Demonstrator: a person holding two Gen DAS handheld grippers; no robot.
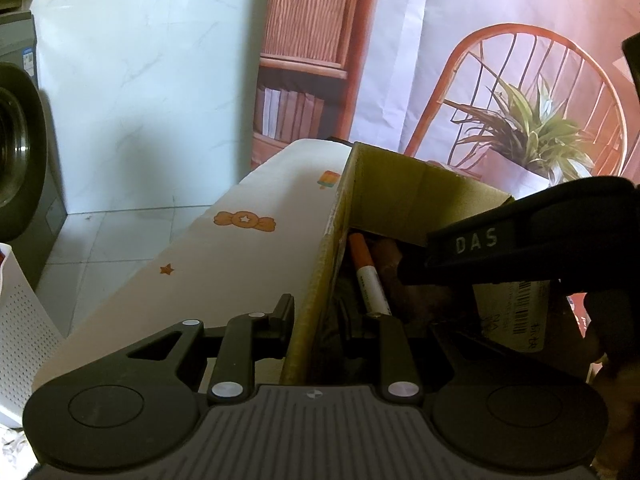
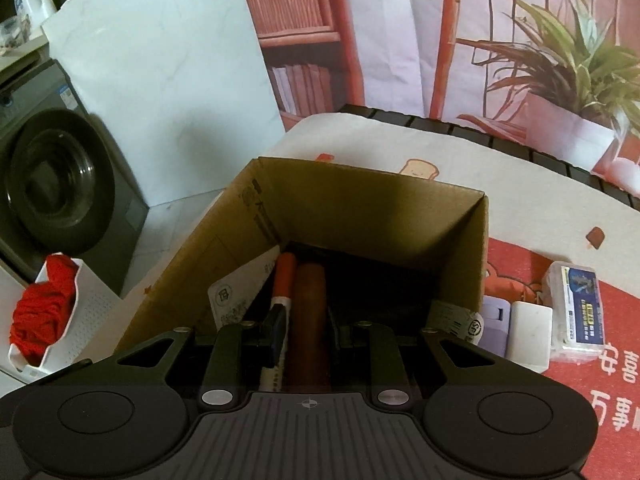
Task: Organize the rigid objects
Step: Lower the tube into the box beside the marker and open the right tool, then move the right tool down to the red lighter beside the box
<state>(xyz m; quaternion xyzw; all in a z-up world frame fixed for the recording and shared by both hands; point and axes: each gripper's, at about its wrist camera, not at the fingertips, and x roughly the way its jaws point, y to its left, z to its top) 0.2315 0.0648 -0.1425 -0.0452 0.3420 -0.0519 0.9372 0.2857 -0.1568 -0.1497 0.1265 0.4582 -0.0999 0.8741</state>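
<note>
Your right gripper (image 2: 306, 332) sits low inside the open cardboard box (image 2: 372, 200), and its fingers are clenched on a brown cylinder (image 2: 308, 312) that runs lengthwise between them toward the box's far wall. Just to the left of that cylinder, touching it, lies an orange-and-white marker (image 2: 282, 284), also pointing at the far wall.

Your left gripper (image 1: 332, 320) straddles the box's left wall: its left finger (image 1: 282, 312) is outside on the tablecloth (image 1: 200, 264), its right finger inside the box, with the cardboard wall standing between them. Whether the fingers are pressing on that wall cannot be told, since the inner fingertip is in shadow. From this view the marker (image 1: 368, 276) lies just beyond the inner finger, and your right gripper's black body marked DAS (image 1: 500, 240) reaches into the box from the right.

On your right, just outside the box, a lilac block (image 2: 496, 322), a white block (image 2: 530, 334) and a clear plastic case with a blue label (image 2: 576, 308) sit side by side on a red mat (image 2: 520, 264).

Farther left, a white perforated basket (image 2: 76, 320) holds red cloth (image 2: 40, 312), beside a washing machine (image 2: 60, 184). A printed backdrop (image 2: 440, 32) hangs behind the table.
</note>
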